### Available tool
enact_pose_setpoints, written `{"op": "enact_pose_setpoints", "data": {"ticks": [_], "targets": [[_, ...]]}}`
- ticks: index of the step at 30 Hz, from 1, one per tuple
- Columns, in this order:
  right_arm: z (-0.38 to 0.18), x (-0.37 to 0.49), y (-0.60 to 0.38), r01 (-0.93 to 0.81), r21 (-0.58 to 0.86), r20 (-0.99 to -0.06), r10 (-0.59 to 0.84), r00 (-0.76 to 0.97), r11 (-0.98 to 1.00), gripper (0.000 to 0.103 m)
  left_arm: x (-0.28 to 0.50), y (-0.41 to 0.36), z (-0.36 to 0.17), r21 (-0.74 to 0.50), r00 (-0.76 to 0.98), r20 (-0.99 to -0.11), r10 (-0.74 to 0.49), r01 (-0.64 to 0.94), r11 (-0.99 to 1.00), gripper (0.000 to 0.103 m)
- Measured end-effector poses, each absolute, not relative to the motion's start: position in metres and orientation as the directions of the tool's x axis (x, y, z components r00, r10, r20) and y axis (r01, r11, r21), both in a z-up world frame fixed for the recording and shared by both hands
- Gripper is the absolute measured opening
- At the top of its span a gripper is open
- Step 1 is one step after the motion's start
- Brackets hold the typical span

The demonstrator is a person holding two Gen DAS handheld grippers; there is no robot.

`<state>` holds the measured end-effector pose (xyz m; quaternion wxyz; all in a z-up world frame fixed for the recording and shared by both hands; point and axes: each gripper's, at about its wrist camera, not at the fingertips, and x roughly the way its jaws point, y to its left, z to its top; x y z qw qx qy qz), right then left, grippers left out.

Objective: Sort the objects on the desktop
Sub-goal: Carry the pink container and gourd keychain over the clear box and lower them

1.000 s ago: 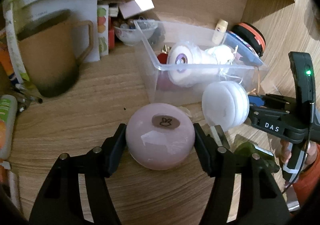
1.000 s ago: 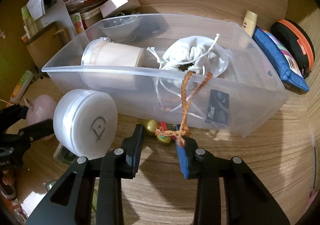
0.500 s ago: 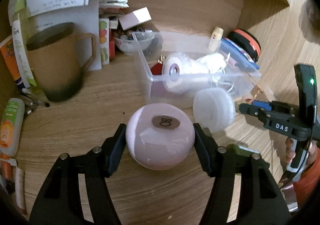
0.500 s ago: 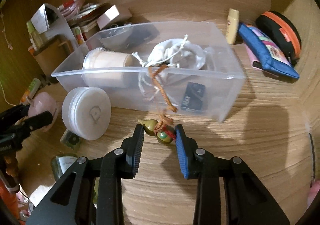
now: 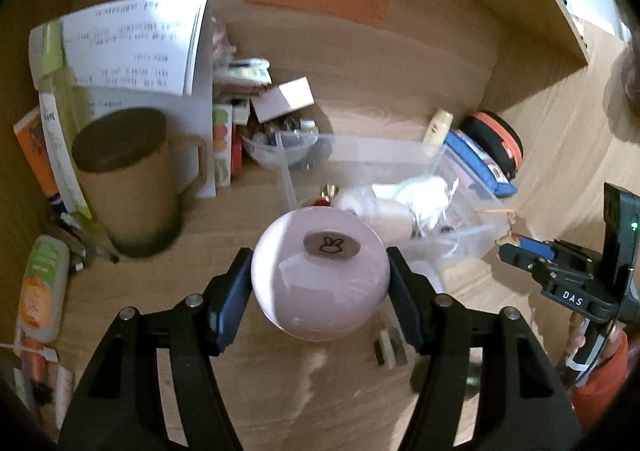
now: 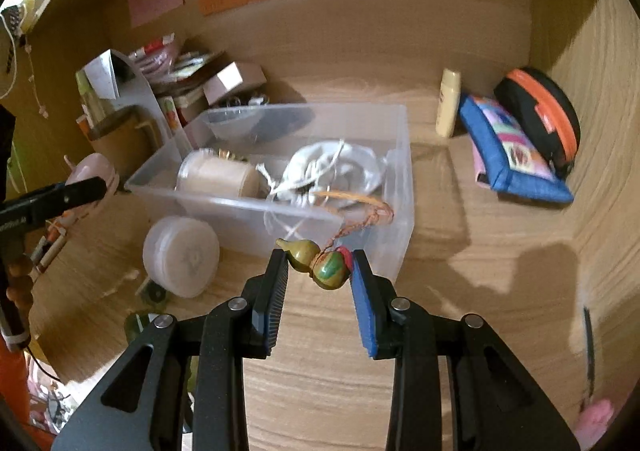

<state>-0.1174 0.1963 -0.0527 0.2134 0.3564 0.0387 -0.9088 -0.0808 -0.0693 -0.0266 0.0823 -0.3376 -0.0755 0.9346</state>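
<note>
Two grippers are now lifted off the desk: the left gripper (image 5: pixel 320 283) clamps the pink ball (image 5: pixel 320 275), raised before the clear bin (image 6: pixel 280 187); the right gripper (image 6: pixel 320 271) pinches the gourd charm (image 6: pixel 318 263), hoisted near the bin's rim, its orange cord (image 6: pixel 360 217) trailing inside

The left wrist camera looks forward and down along its fingers, close over the desk (image 5: pixel 248 391), facing the back wall with the mug (image 5: pixel 128 187) at left. The right wrist camera sits further right and faces the same wall from slightly higher. Both views share the clear bin (image 5: pixel 452 211) (image 6: pixel 280 207) — and each catches the other gripper at its edge: right gripper (image 5: pixel 508 247), left gripper (image 6: pixel 92 183).
</note>
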Motion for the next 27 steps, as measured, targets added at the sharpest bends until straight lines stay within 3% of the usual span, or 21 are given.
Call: {"op": "enact_pose_setpoints", "data": {"ticks": [11, 27], "targets": [[-0.038, -0.146, 0.199, 0.446, 0.086, -0.628, -0.396, -0.671, -0.891, 0.029, -0.106, -0.059, -0.011, -0.182, -0.774, -0.606, 0.185, -0.091, -0.979, 0.064], [-0.053, -0.185, 0.179, 0.501, 0.043, -0.661, -0.401, -0.635, -0.865, 0.029, -0.17, -0.041, -0.024, -0.171, -0.726, -0.659, 0.198, -0.111, -0.979, 0.064]]}}
